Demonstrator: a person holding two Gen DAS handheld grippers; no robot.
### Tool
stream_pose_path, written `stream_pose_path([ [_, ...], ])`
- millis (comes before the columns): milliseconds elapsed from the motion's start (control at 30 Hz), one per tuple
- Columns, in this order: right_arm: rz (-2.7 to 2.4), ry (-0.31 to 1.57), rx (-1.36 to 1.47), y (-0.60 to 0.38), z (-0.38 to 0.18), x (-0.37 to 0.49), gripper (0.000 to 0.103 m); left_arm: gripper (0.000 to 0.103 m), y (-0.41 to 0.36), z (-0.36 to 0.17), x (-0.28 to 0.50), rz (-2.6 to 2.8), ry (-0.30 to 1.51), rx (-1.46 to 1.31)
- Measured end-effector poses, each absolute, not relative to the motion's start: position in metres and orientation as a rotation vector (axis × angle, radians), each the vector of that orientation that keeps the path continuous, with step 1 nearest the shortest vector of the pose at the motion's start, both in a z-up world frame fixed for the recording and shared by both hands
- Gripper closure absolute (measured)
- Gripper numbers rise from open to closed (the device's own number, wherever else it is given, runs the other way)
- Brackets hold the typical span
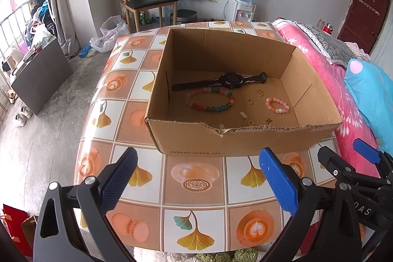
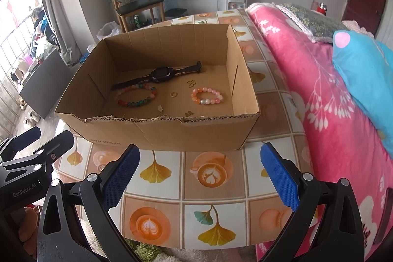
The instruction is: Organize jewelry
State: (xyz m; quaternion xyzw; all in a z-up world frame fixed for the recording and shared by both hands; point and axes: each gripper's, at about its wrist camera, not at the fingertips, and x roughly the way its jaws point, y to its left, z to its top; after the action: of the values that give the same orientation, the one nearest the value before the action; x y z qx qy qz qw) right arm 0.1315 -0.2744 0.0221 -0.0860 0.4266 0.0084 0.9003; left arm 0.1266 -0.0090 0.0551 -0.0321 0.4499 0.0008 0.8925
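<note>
Two views, left wrist first. Our left gripper [image 1: 196, 178] hangs spread wide and empty at the bottom of the frame, over the tiled tablecloth [image 1: 194, 220]. At centre, the cardboard box [image 1: 245, 139] holds a watch [image 1: 228, 80], a multicoloured bracelet [image 1: 208, 102], a pink bracelet [image 1: 277, 105] and a tiny gold ring [image 1: 250, 102]. We judge the ring too small for broad pads; it may slip.

From the right wrist, our right gripper [image 2: 200, 176] gapes empty too. A pink blanket [image 2: 319, 102] fills the right; a chair [image 2: 137, 4] stands upper left.
</note>
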Motion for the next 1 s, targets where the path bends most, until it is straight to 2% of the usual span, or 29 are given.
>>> stream_pose_path([
  [1000, 0.007, 0.891, -0.163, -0.2799, 0.0183, 0.1301, 0.008, 0.006, -0.0154, 0.0528, 0.125, -0.001, 0.94, -0.067],
])
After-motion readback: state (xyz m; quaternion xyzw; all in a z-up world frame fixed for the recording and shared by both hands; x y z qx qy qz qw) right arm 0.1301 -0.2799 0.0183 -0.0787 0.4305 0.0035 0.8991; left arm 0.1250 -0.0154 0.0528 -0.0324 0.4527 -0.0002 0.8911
